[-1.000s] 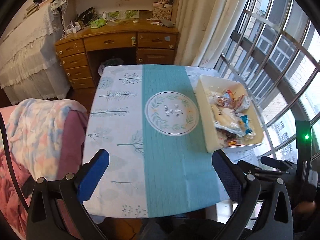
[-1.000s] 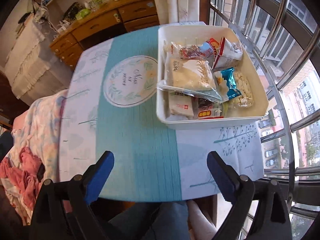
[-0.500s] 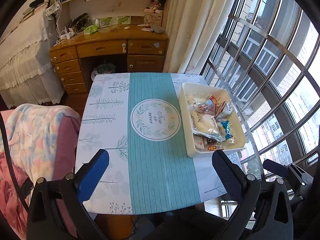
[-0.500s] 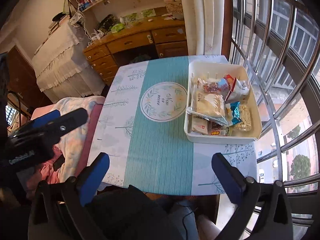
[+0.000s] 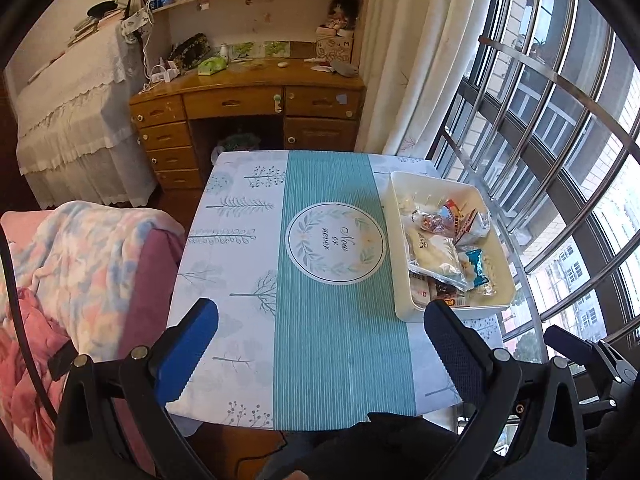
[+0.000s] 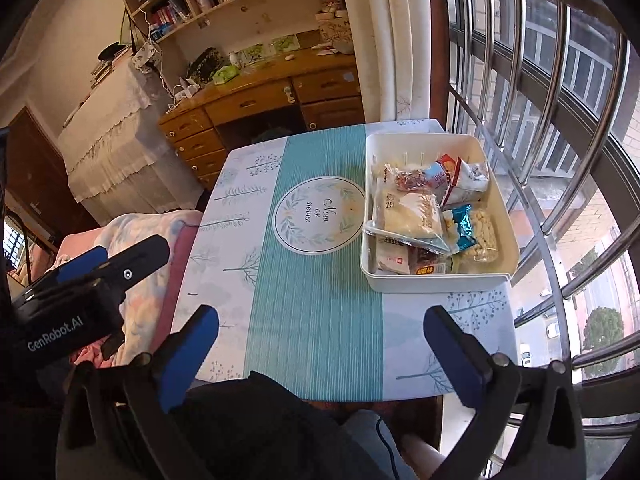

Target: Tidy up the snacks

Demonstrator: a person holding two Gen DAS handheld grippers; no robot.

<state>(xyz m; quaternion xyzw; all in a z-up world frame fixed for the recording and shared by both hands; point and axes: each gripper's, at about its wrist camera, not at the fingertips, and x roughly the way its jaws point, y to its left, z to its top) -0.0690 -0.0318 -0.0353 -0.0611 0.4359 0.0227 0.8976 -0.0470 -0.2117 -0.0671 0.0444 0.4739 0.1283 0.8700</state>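
A white bin (image 6: pixel 436 282) stands on the right side of the small table (image 6: pixel 320 320), which wears a teal-striped cloth. Inside it lie several snack packets: a clear bag of pale pieces (image 6: pixel 412 216), a blue packet (image 6: pixel 466 226) and a red-and-white packet (image 6: pixel 448 172). The bin (image 5: pixel 394 240) also shows in the left wrist view. My right gripper (image 6: pixel 320 320) hovers open above the table's near edge, nothing between its blue pads. My left gripper (image 5: pixel 318 316) is likewise open and empty, high over the near edge. Its body (image 6: pixel 92 276) shows at the left of the right wrist view.
A pink chair with a flowered blanket (image 5: pixel 80 256) stands left of the table. A wooden desk (image 5: pixel 248 100) with shelves is behind it, and a covered bed (image 5: pixel 72 112) at far left. Curved window bars (image 6: pixel 560 120) run close along the right. A person's legs (image 6: pixel 360 440) are under the near edge.
Both grippers have risen and drawn back from the table, so the bin looks smaller and more of the room shows. The right jaws stand slightly wider than a second ago.
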